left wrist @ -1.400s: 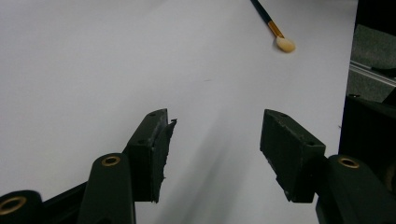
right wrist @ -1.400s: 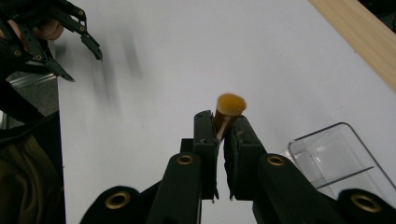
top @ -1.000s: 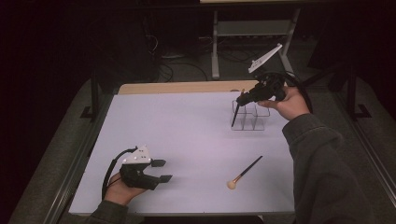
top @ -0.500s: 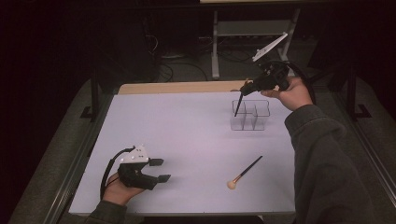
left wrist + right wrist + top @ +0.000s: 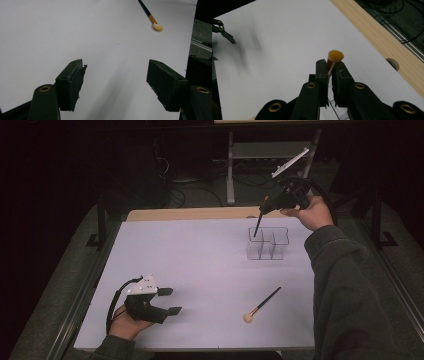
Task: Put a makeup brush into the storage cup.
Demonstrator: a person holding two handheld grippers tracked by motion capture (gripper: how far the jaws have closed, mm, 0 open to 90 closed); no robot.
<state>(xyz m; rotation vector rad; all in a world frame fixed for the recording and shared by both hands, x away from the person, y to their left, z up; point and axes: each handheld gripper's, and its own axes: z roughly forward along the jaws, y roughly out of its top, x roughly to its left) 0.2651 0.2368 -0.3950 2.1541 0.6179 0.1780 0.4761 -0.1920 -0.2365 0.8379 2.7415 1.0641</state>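
Note:
My right gripper (image 5: pixel 266 206) is held up over the table's far right, shut on a makeup brush (image 5: pixel 258 225). The brush's orange bristle head (image 5: pixel 335 56) sticks out past the jaws, and its dark handle slants down to the mouth of a clear divided organizer (image 5: pixel 268 243). A second brush (image 5: pixel 261 305) with a pale head lies flat on the white table near the front, also seen as the brush (image 5: pixel 150 16) in the left gripper view. My left gripper (image 5: pixel 171 301) rests low at the front left. Its jaws have just been opening, with nothing between them (image 5: pixel 116 85).
A wooden strip (image 5: pixel 374 37) with a round hole runs along the table's far edge. Behind it stands a metal stand (image 5: pixel 265 155) among cables on the floor. Dark rails (image 5: pixel 95 280) border both sides of the table.
My right gripper has lifted the held brush up and slightly back, so the handle tip stands higher at the organizer. The left jaws stand wider apart.

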